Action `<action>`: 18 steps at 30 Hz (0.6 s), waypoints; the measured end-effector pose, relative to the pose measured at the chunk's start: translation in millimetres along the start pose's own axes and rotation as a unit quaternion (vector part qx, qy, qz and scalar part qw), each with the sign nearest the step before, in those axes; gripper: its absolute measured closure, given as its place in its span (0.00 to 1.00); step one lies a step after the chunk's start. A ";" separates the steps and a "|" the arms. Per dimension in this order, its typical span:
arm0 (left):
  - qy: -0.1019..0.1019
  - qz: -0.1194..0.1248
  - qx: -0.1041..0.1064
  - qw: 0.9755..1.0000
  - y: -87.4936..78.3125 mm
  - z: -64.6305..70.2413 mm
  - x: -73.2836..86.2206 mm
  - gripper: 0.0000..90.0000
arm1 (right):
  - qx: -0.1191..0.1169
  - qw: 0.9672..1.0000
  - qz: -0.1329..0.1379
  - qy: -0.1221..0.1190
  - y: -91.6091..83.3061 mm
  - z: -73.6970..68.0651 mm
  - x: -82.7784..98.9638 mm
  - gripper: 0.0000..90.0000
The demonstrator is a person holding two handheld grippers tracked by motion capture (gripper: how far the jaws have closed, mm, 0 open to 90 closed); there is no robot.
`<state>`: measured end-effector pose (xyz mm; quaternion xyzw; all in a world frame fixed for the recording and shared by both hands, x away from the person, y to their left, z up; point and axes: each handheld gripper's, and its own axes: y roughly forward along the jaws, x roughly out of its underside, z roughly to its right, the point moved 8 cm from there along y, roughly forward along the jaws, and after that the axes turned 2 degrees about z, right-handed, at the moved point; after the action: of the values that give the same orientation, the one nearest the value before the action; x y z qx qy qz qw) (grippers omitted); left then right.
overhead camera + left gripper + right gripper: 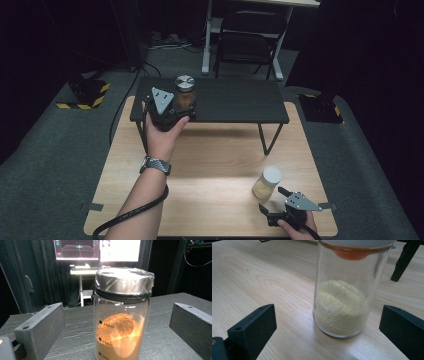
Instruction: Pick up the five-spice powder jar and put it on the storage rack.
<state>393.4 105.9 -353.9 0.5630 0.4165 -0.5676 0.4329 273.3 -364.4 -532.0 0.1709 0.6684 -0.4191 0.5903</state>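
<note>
Two jars, two open tools.
Left tool (181, 111), jaws wide, flanking untouched brown-powder jar (185, 93) on black shelf (235, 102), upper centre; right tool (272, 200) open just beside pale-grain jar (267, 183) on tabletop (210, 165), lower right.

the jar of brown powder (121, 322) is clear, glossy glass with a brushed metal lid (124, 279). the shelf (160, 340) under it looks matt black and slate-rough. the jar of pale grains (344, 300) is smooth glass on the light, satin wood-grain desk (262, 277).
</note>
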 end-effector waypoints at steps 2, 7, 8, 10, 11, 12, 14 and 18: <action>-0.002 0.000 0.001 1.000 -1.7 -0.6 0.3 0.00 | 0.000 1.000 0.000 0.000 0.0 -0.5 -0.1 0.01; 0.000 0.005 0.015 1.000 -13.6 -2.0 4.8 0.00 | -0.001 1.000 0.000 -0.001 0.2 -0.5 -0.1 0.01; 0.002 0.005 0.017 1.000 -15.6 -2.0 5.8 0.00 | -0.001 1.000 -0.001 0.000 0.1 -0.4 -0.2 0.01; 0.006 0.005 0.020 1.000 -20.9 -2.3 8.7 0.00 | -0.002 1.000 -0.001 0.000 0.2 -0.3 -0.2 0.01; 0.005 0.006 0.021 1.000 -23.6 -2.6 10.3 0.00 | -0.002 1.000 -0.001 0.000 0.3 -0.4 -0.3 0.01; 0.005 0.006 0.023 1.000 -25.6 -3.1 11.5 0.01 | -0.002 1.000 -0.001 -0.001 0.4 -0.4 -0.3 0.01; 0.004 0.005 0.026 1.000 -32.1 -4.9 15.6 0.00 | -0.001 1.000 -0.002 -0.003 0.4 -0.9 -0.4 0.01; 0.005 0.004 0.032 0.999 -42.7 -7.3 22.7 0.00 | 0.001 1.000 -0.003 -0.003 0.6 -1.4 -0.6 0.01</action>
<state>354.6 124.3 -377.4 0.5810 0.3983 -0.5761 0.4146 273.0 -362.8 -531.7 0.1681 0.6667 -0.4218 0.5911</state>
